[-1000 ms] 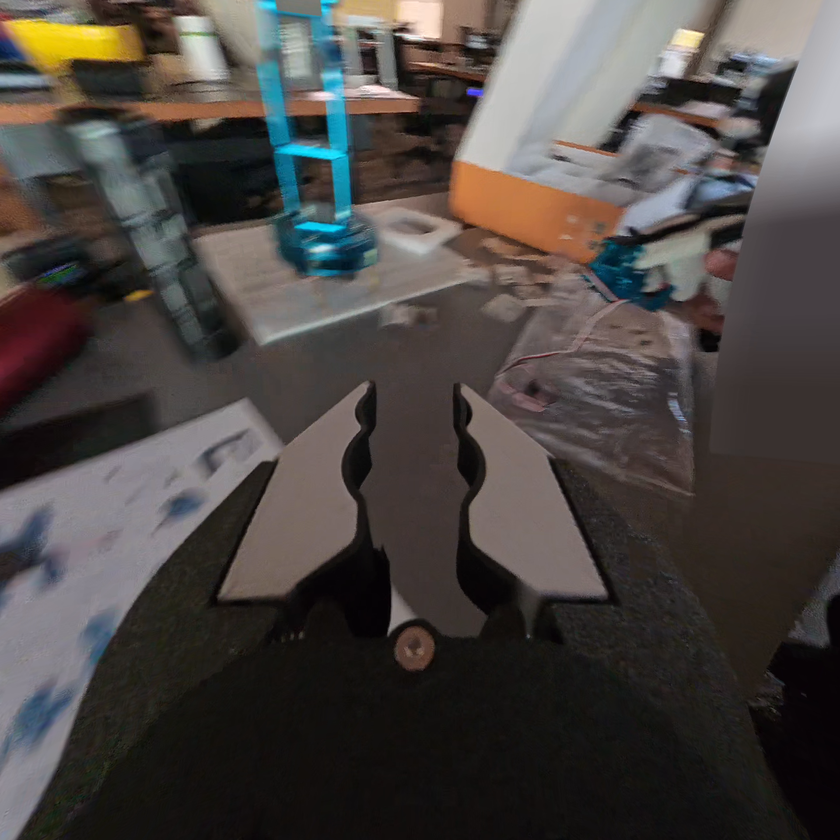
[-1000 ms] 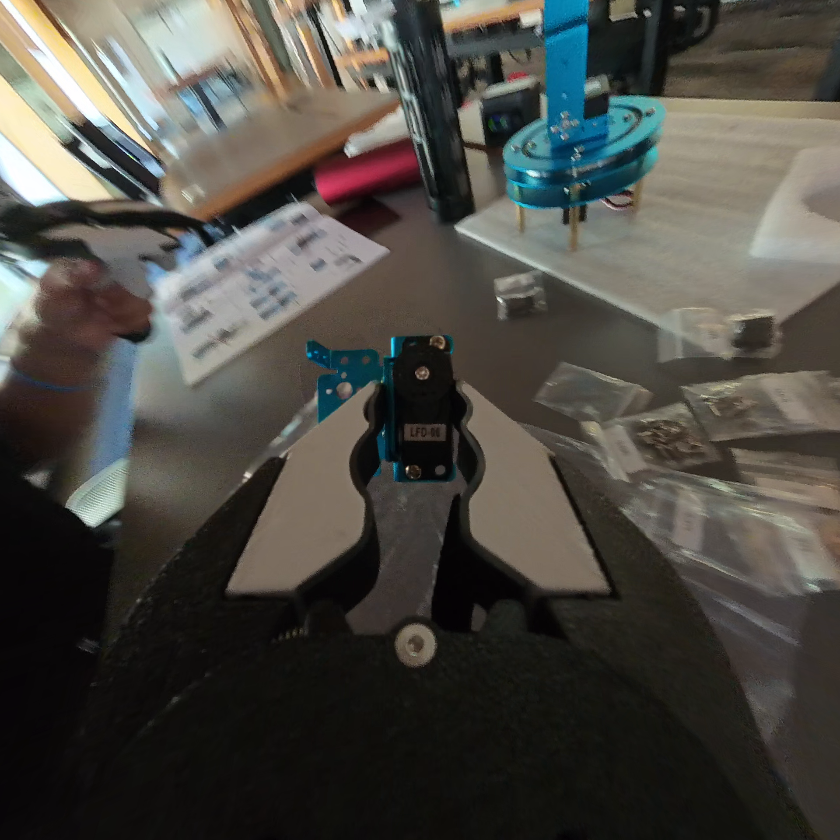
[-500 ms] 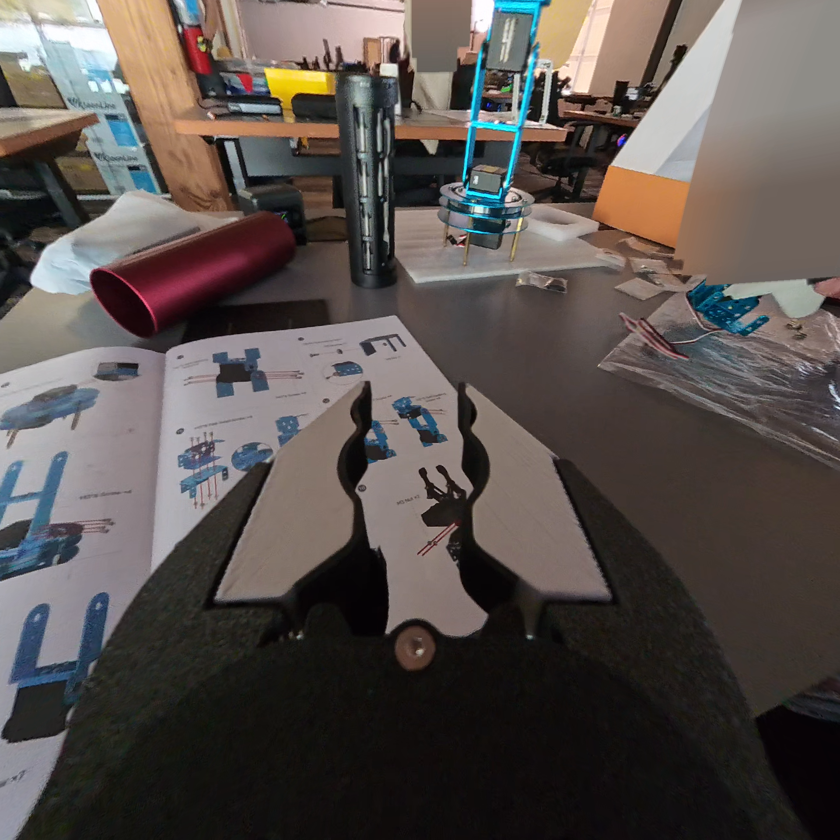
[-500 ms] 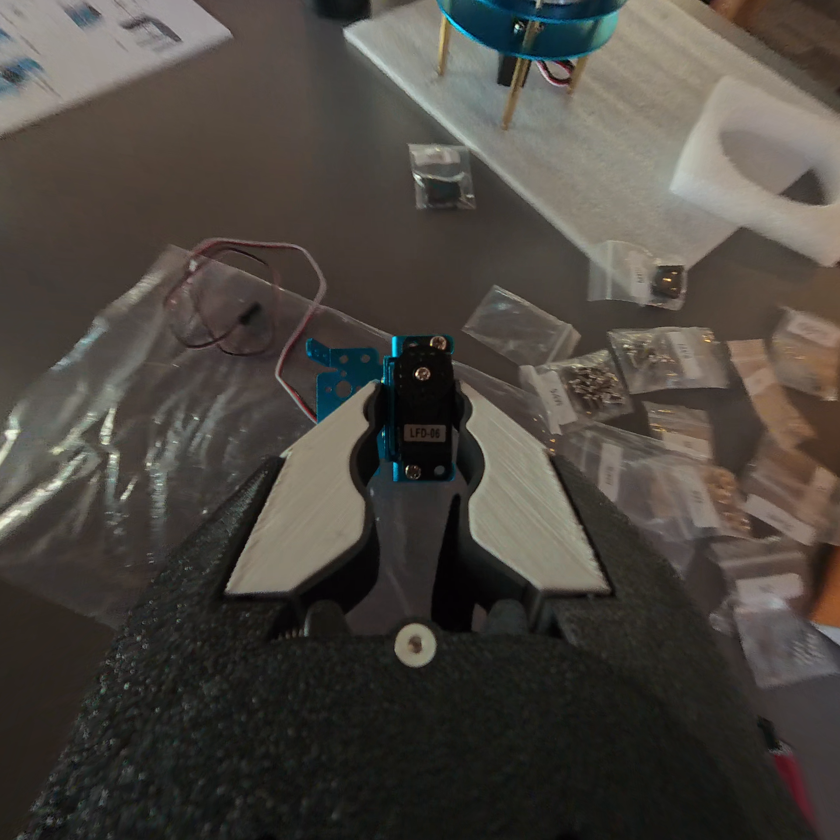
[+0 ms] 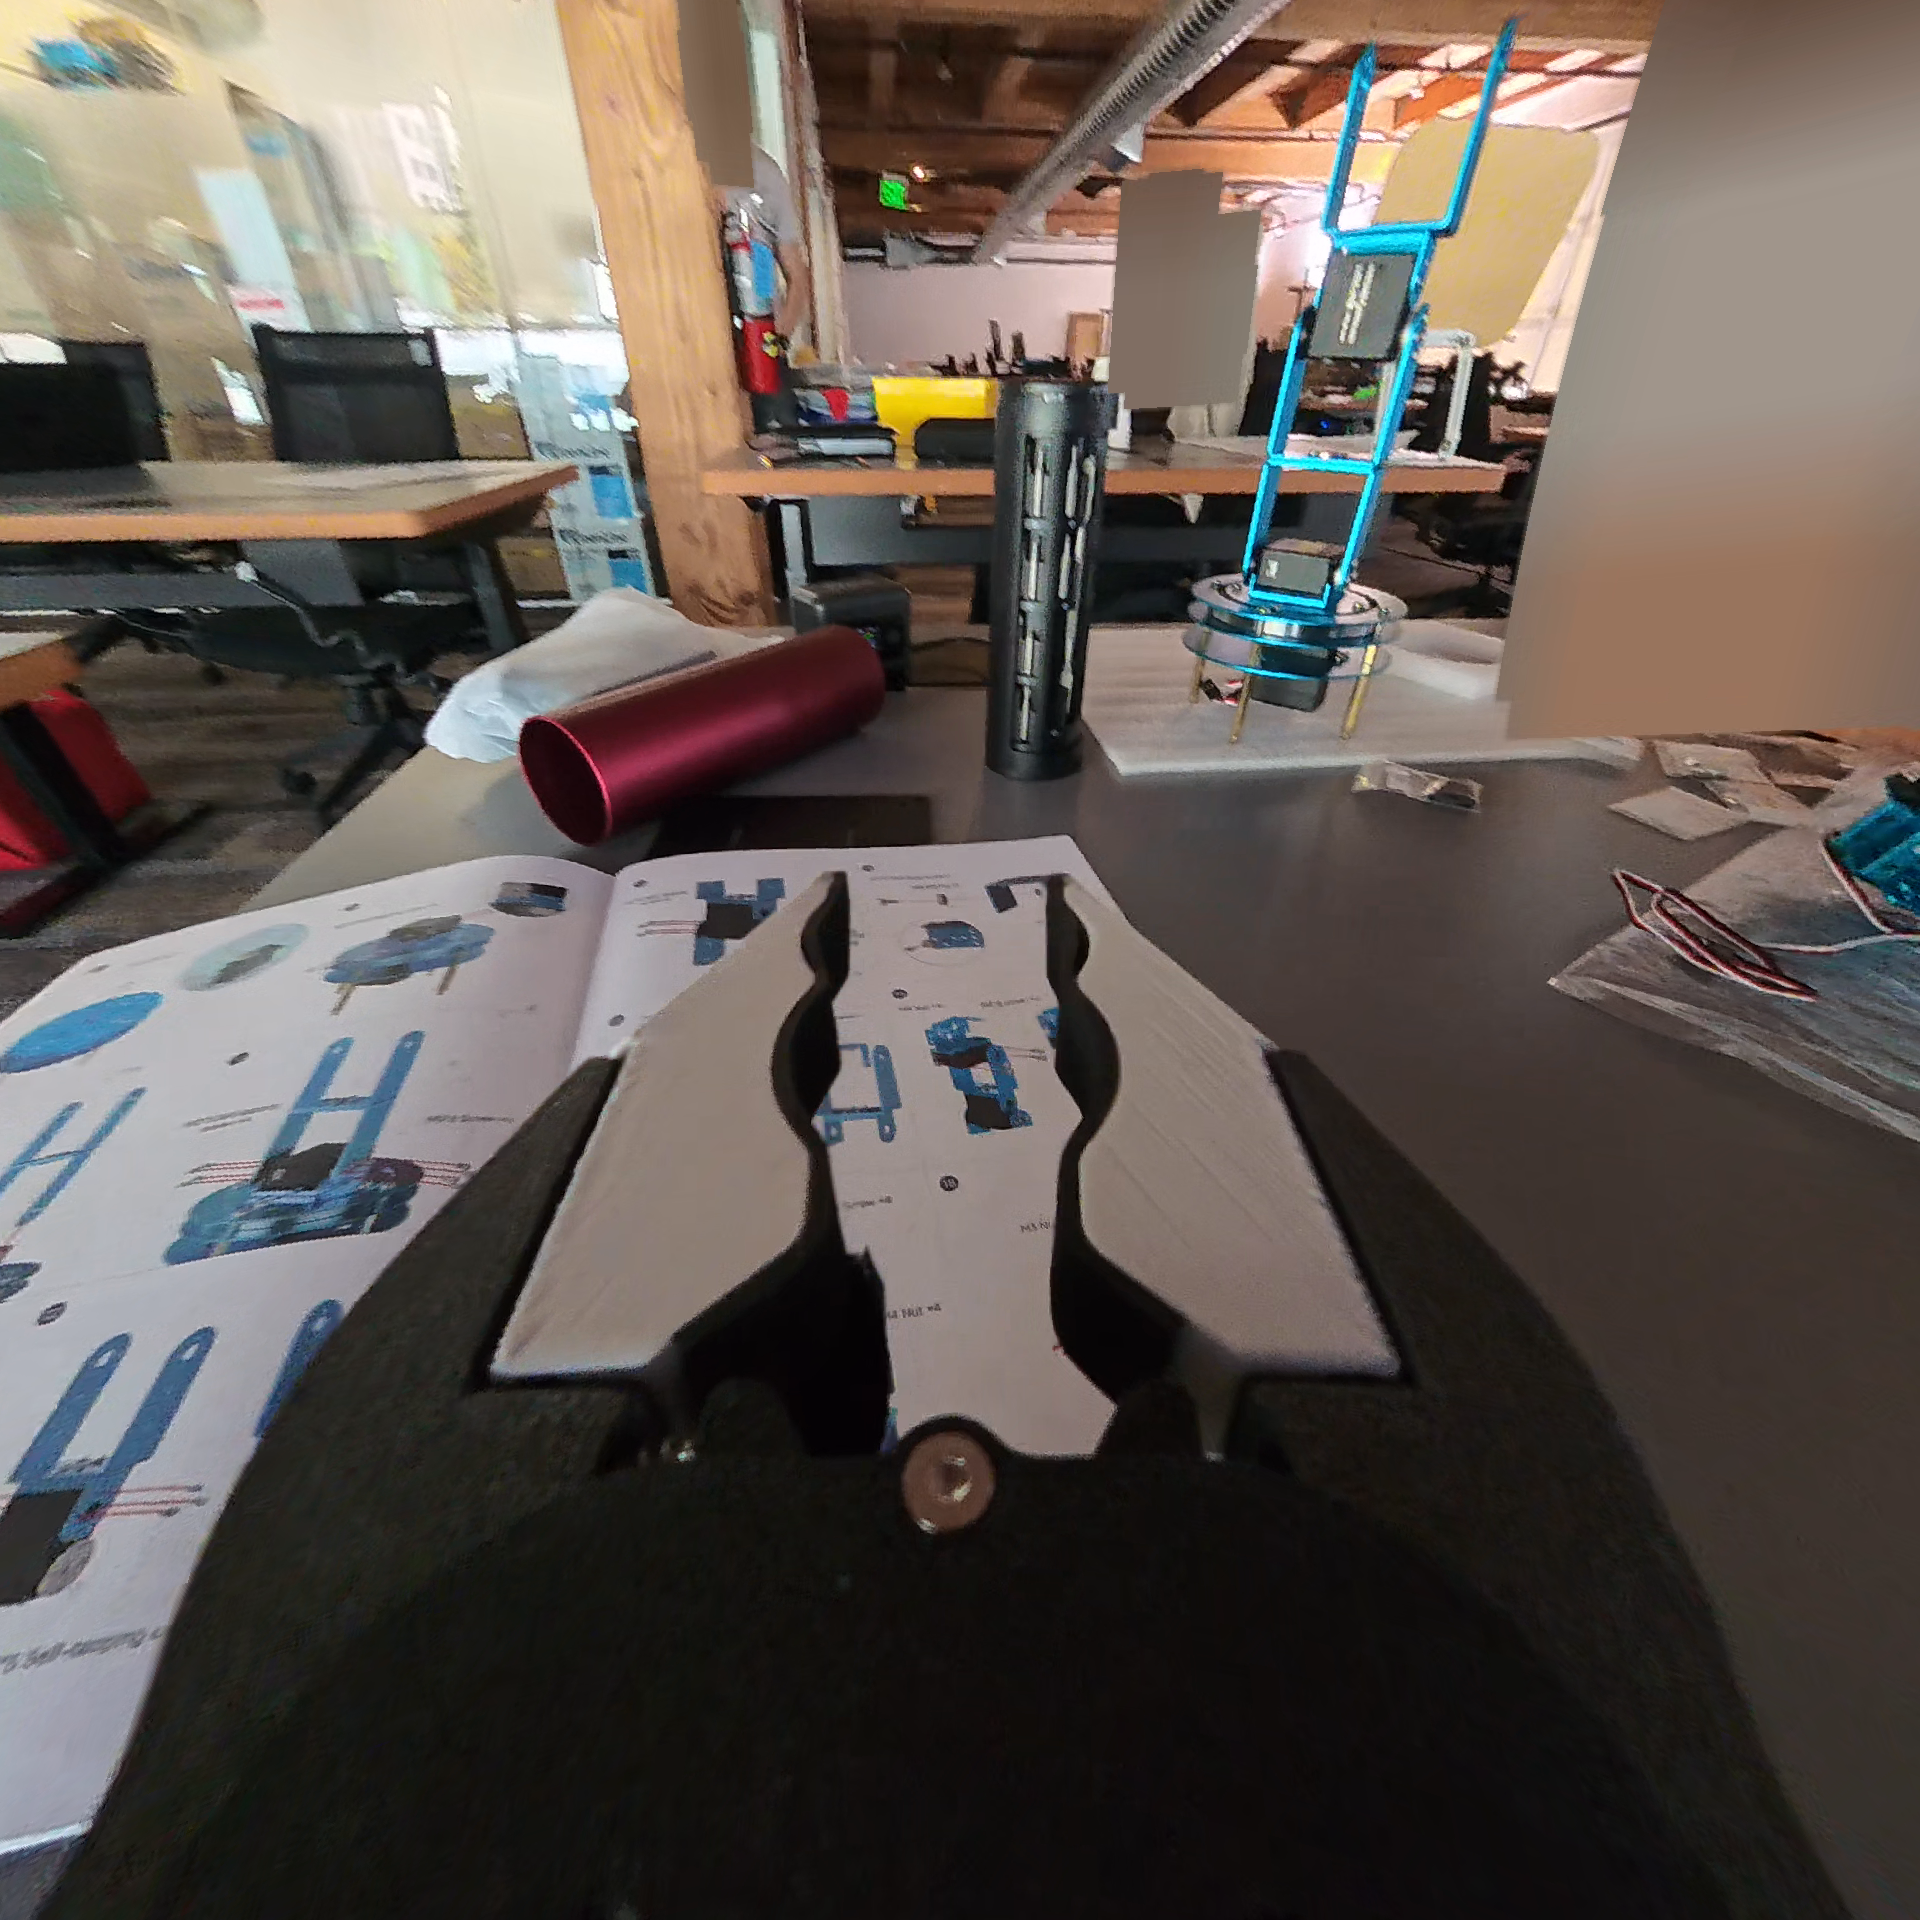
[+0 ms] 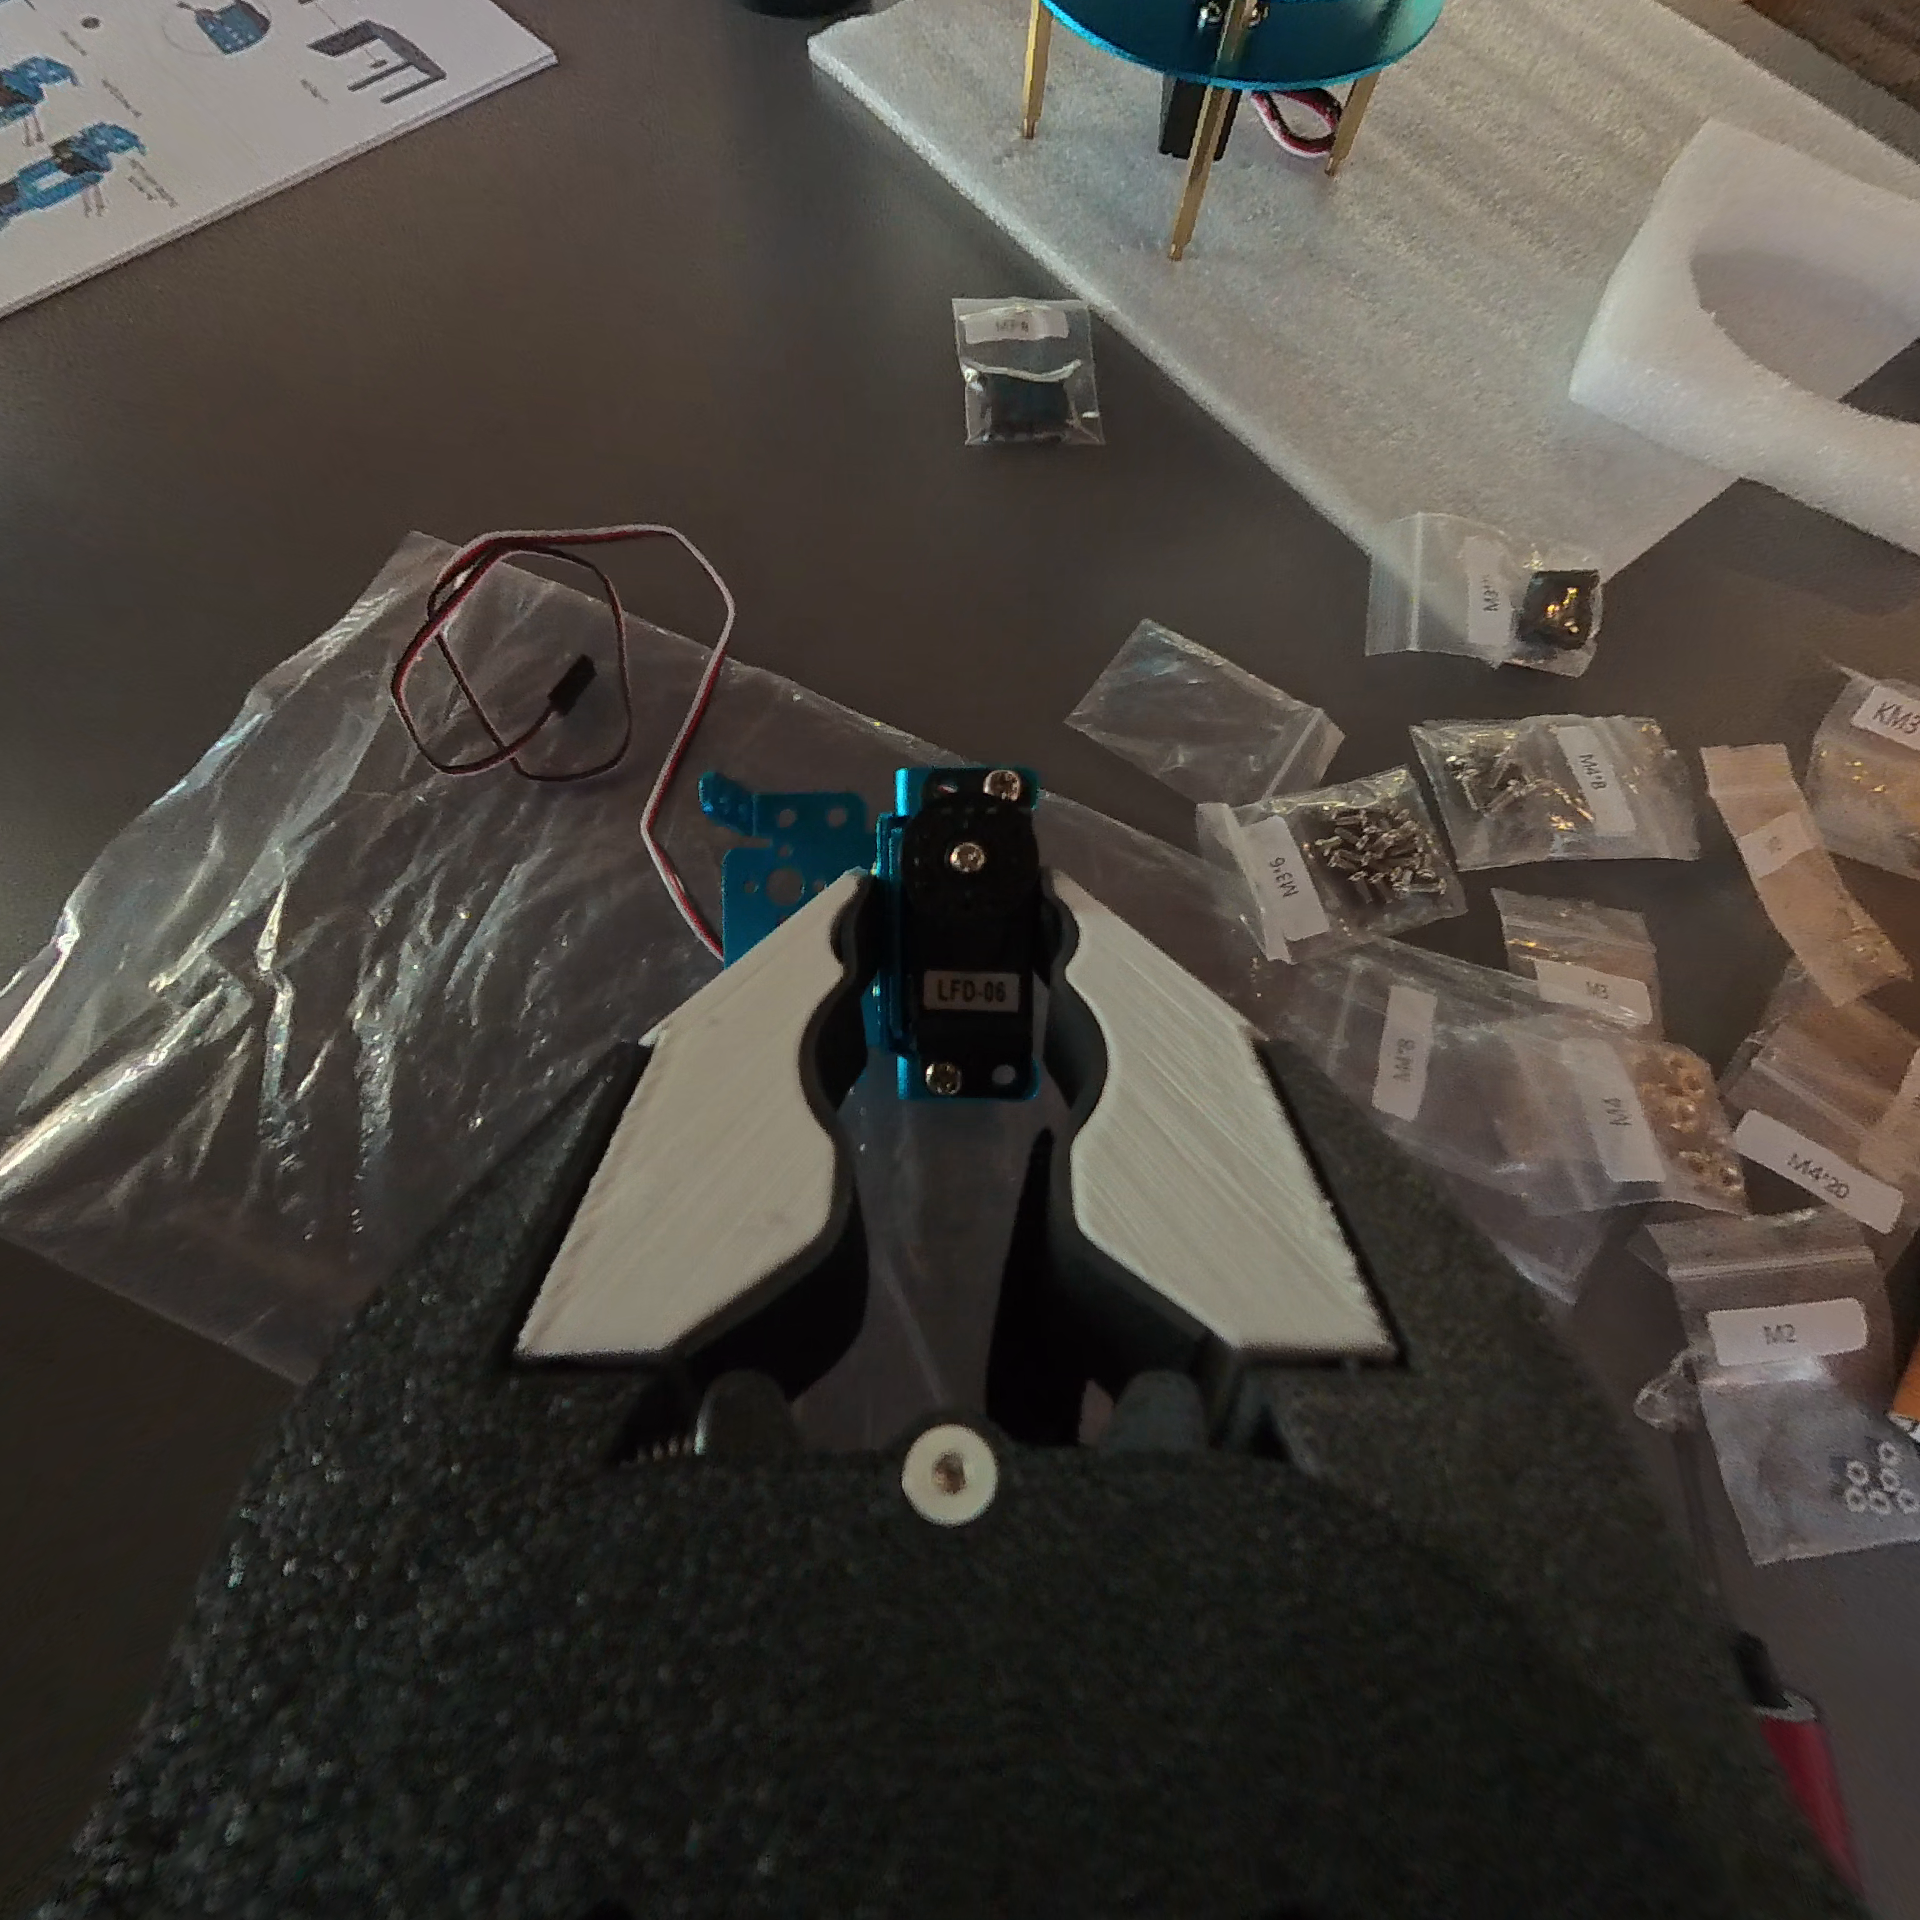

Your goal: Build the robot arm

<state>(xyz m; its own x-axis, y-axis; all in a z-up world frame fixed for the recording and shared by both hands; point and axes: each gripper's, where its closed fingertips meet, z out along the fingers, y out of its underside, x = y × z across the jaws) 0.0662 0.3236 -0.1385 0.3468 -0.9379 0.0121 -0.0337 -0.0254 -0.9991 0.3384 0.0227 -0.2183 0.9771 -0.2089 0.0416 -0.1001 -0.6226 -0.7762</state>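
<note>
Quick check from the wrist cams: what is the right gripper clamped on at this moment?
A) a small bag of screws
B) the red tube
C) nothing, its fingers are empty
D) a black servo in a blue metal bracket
D: in the right wrist view the right gripper has its fingers closed on the black servo in a blue metal bracket, held above the clear plastic sheet.

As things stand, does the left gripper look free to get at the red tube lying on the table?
Probably yes. The left gripper is open and empty above the open instruction booklet, and the red tube lies beyond the booklet with nothing standing between them.
</note>
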